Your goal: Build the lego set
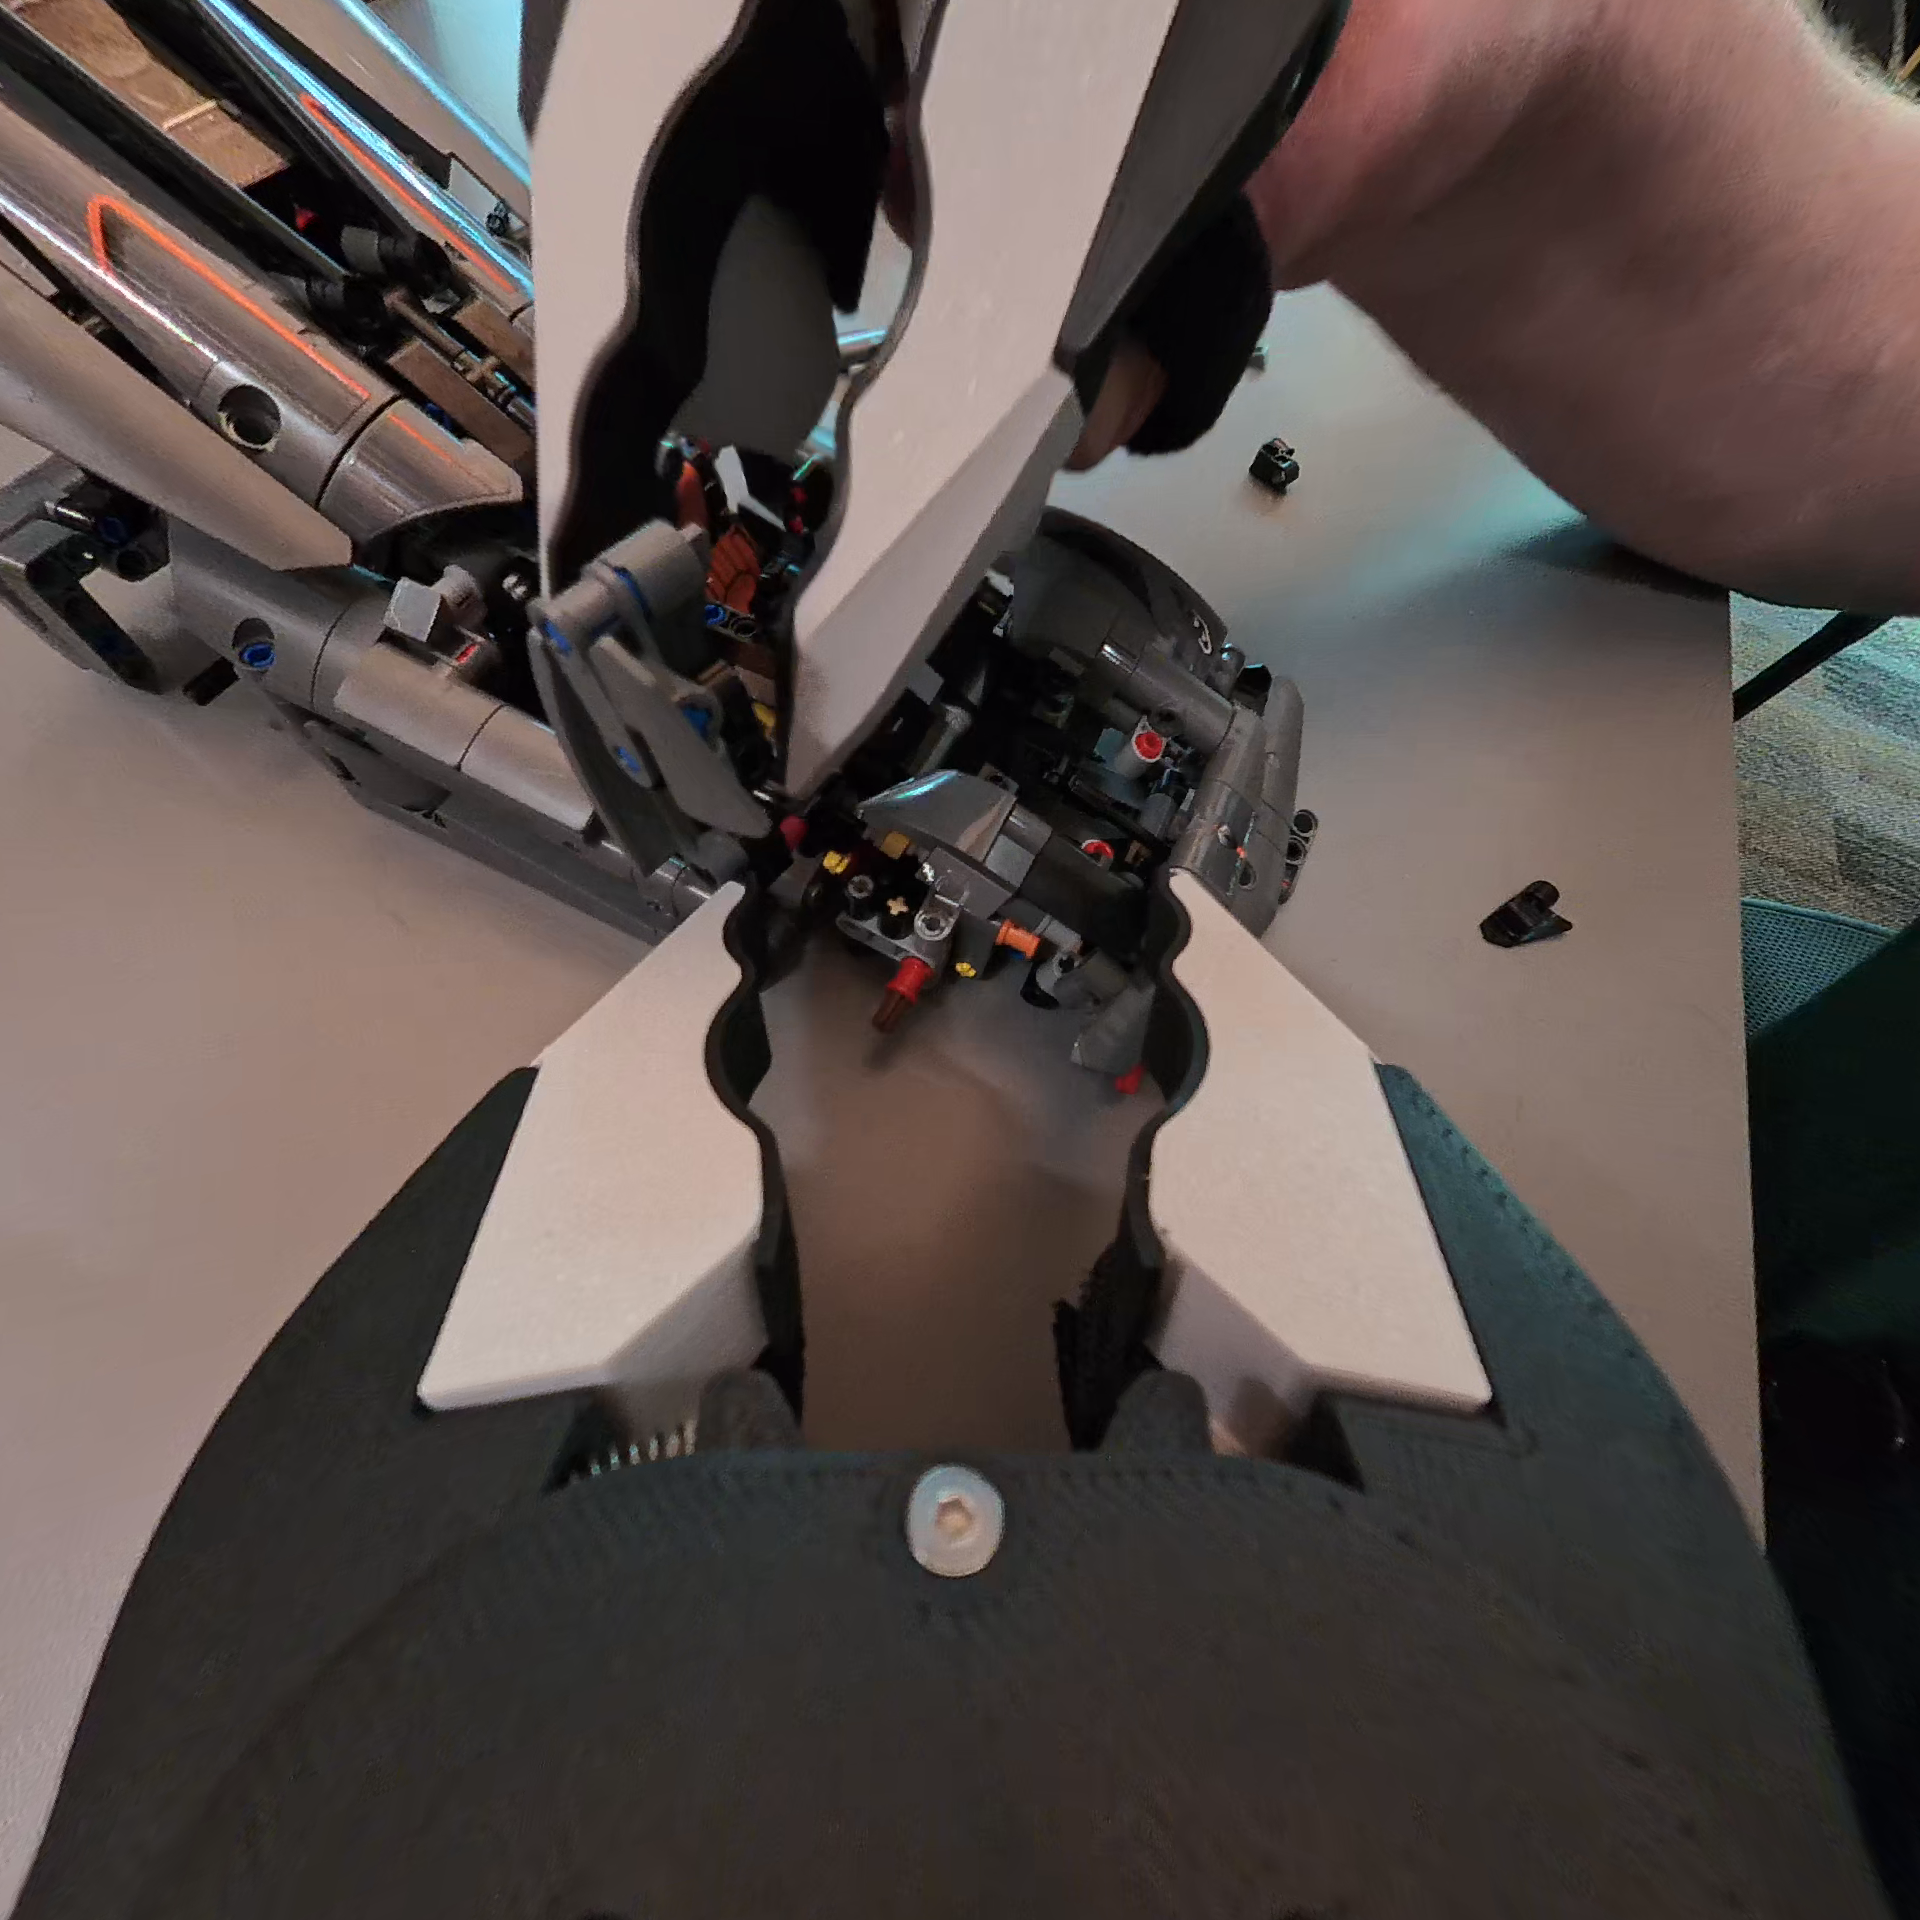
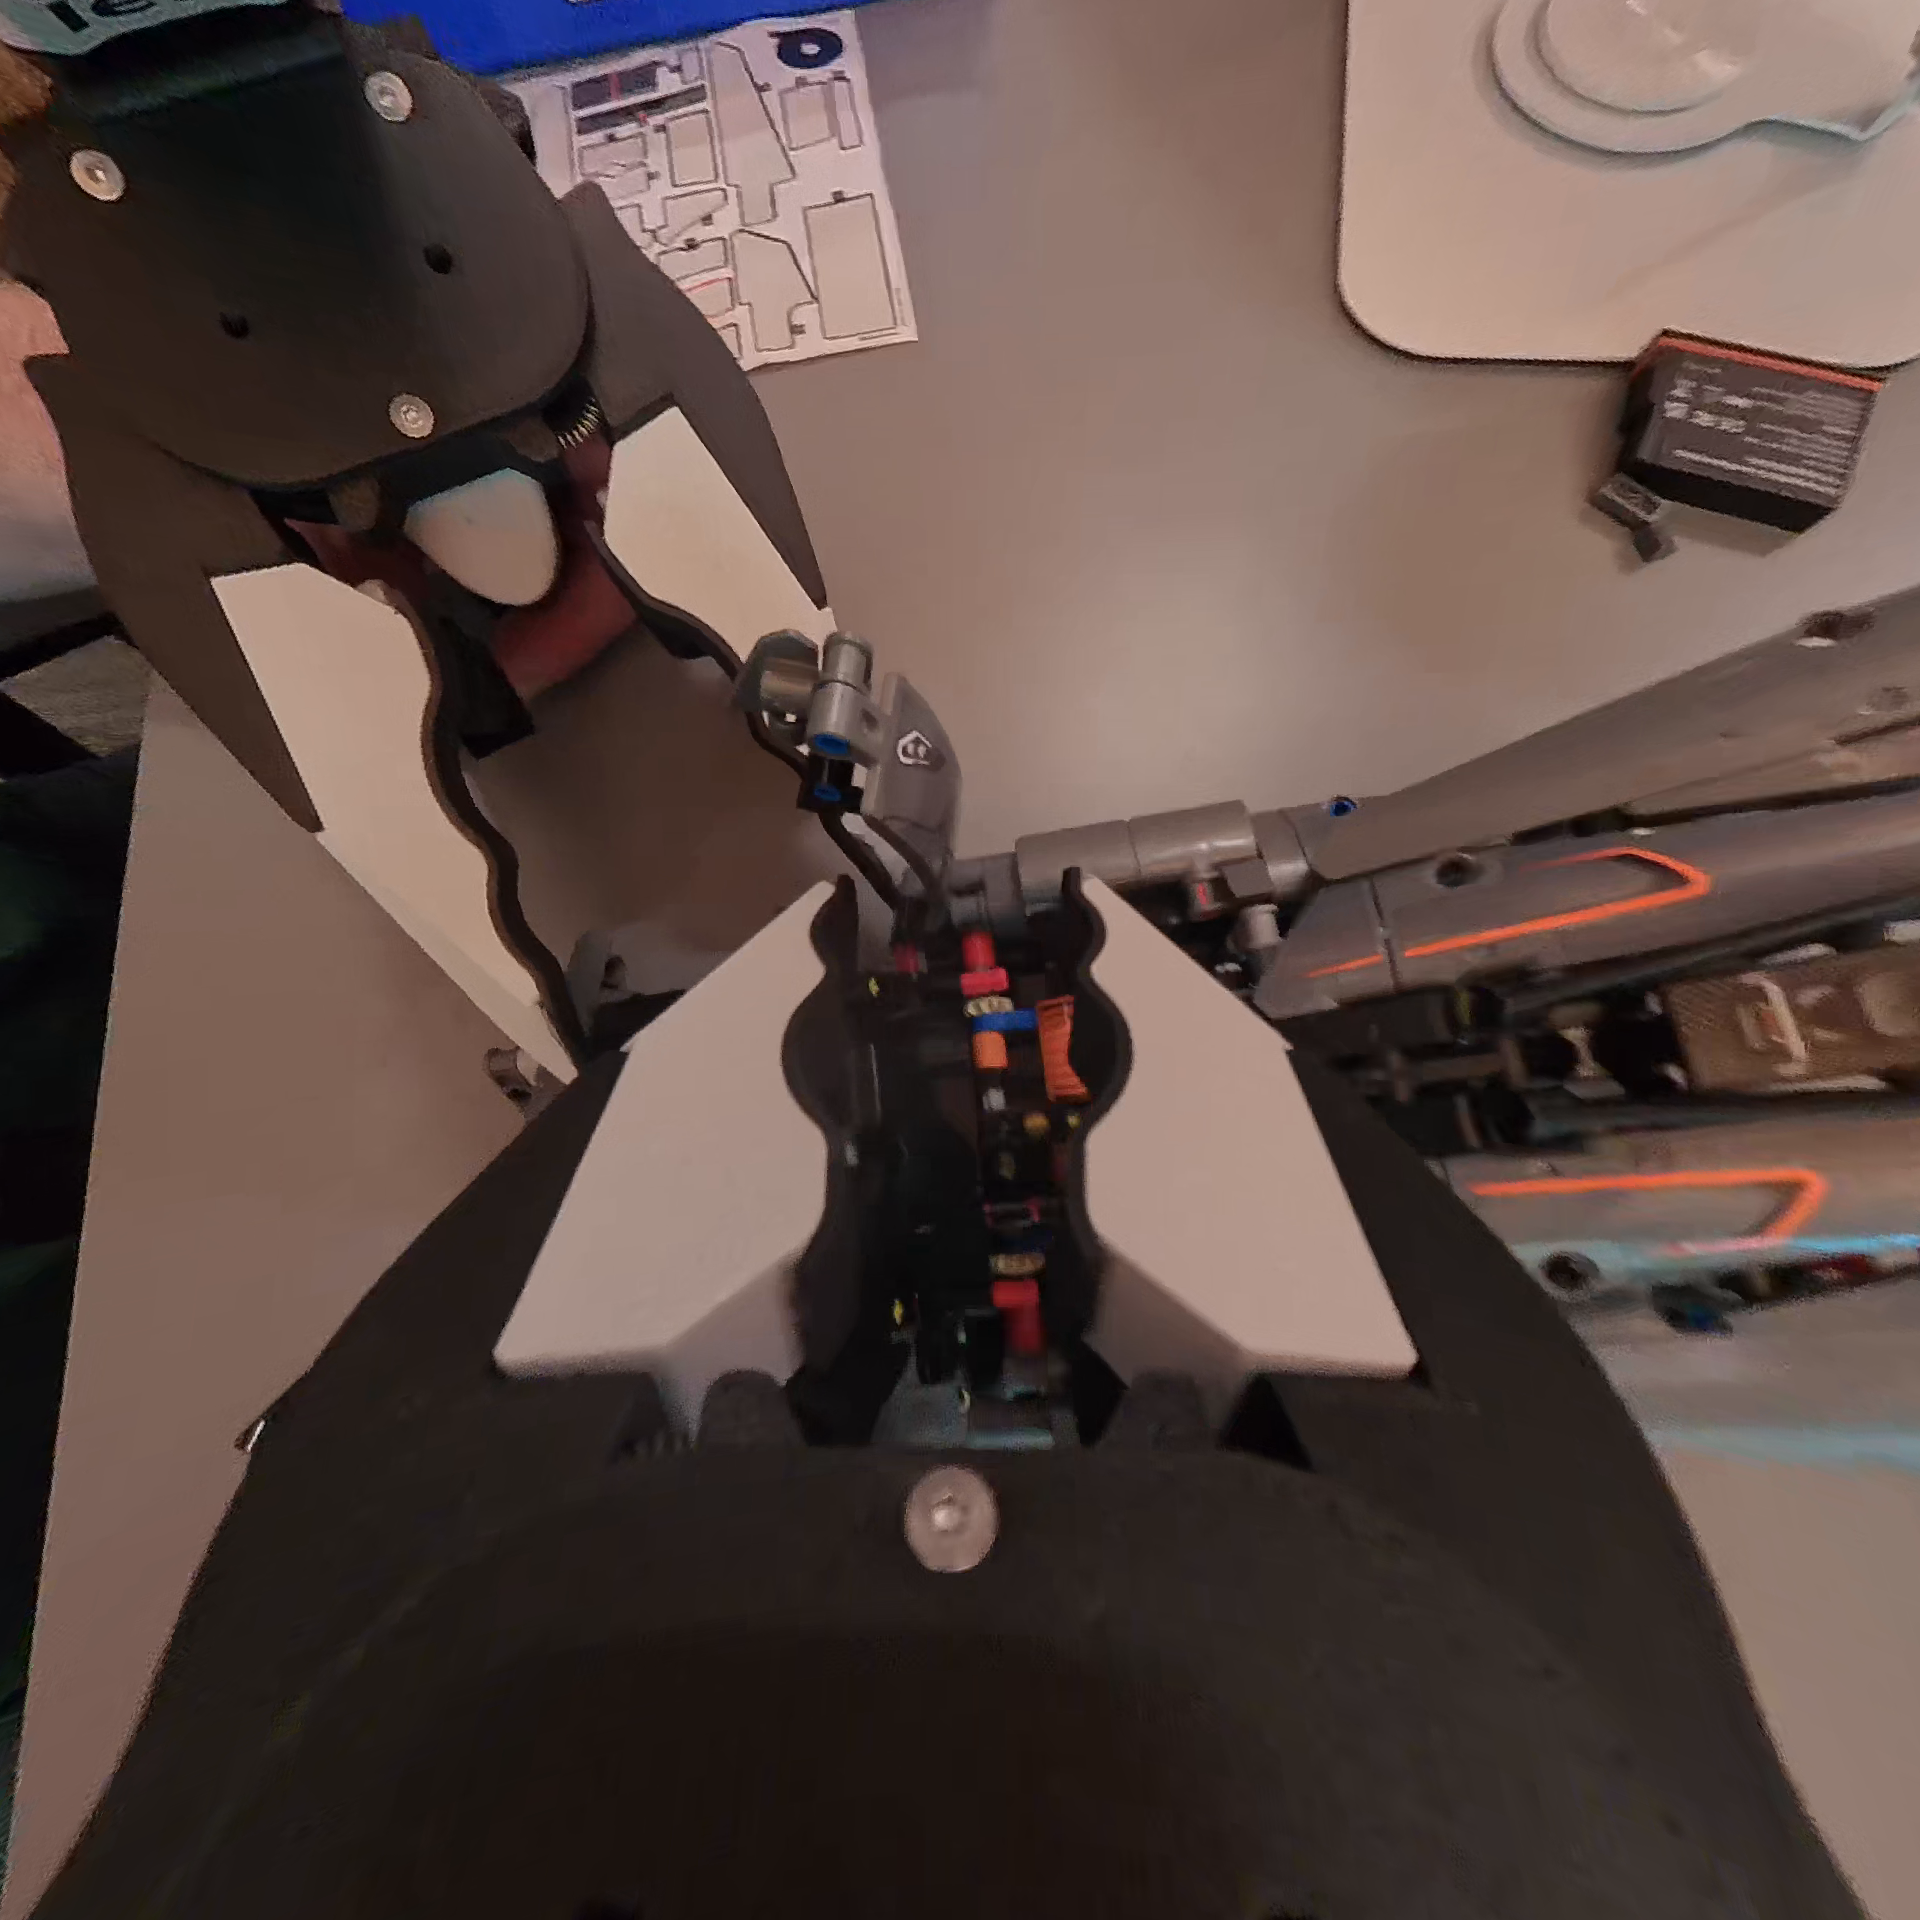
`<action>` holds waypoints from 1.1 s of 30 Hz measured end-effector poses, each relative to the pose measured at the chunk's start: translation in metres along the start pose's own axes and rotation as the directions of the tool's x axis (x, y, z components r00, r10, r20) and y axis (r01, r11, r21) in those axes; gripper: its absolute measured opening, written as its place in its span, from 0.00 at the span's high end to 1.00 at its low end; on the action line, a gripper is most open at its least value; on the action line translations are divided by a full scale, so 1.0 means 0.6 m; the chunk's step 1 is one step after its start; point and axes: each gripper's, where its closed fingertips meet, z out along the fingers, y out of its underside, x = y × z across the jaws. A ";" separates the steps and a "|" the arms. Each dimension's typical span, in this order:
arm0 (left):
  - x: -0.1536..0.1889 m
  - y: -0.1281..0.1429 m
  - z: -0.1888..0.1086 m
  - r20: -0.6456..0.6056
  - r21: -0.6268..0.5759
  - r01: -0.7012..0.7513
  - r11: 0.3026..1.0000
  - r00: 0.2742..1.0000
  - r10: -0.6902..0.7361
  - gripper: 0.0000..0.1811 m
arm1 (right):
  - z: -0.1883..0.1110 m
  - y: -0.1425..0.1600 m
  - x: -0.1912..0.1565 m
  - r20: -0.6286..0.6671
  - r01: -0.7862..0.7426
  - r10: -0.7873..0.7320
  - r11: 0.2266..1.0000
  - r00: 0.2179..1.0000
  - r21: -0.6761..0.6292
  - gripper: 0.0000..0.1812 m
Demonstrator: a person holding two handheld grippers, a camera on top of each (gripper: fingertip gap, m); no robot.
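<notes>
A large grey Lego car model with orange stripes (image 1: 416, 436) lies on the white table (image 1: 208, 987); it also shows in the right wrist view (image 2: 1507, 904). My left gripper (image 1: 951, 899) is open and empty, its tips just short of the model's end. My right gripper (image 2: 961, 899) reaches down from above, its fingers (image 1: 935, 468) half closed around the model's middle with red and orange pins; I cannot see whether they grip it. A grey panel piece with blue pins (image 2: 873, 738) stands up from the model just beyond its tips, and shows in the left wrist view (image 1: 634, 686).
Two small black pieces (image 1: 1273, 462) (image 1: 1522, 914) lie near the table's right edge (image 1: 1735, 935). A sticker sheet (image 2: 748, 177), a white tray (image 2: 1455, 260), a black box with an orange rim (image 2: 1745, 436) and a small grey piece (image 2: 1636, 509) lie behind the model.
</notes>
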 end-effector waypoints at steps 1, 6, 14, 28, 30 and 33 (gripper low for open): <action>0.000 0.000 0.000 -0.001 0.000 -0.001 1.000 1.000 0.001 0.61 | -0.009 0.001 0.004 -0.021 0.005 -0.005 1.000 1.000 -0.009 0.78; 0.000 -0.001 0.000 0.000 0.000 -0.004 1.000 1.000 0.004 0.61 | -0.076 0.053 0.015 -0.156 -0.095 0.077 0.990 0.985 -0.108 0.84; 0.002 -0.002 0.003 -0.005 -0.001 -0.010 1.000 1.000 0.010 0.61 | -0.095 0.167 0.028 -0.214 -0.306 0.285 0.949 0.934 -0.074 0.95; 0.006 -0.002 0.007 0.020 -0.008 -0.037 0.999 0.999 0.037 0.63 | -0.076 0.158 0.021 -0.185 -0.285 0.270 0.957 0.945 -0.062 1.00; 0.006 -0.002 0.006 0.023 -0.007 -0.039 0.999 0.999 0.039 0.64 | -0.076 0.157 0.021 -0.194 -0.280 0.263 0.958 0.945 -0.067 1.00; 0.006 -0.002 0.006 0.024 -0.008 -0.038 0.999 0.999 0.038 0.64 | -0.074 0.157 0.021 -0.197 -0.275 0.257 0.959 0.946 -0.067 1.00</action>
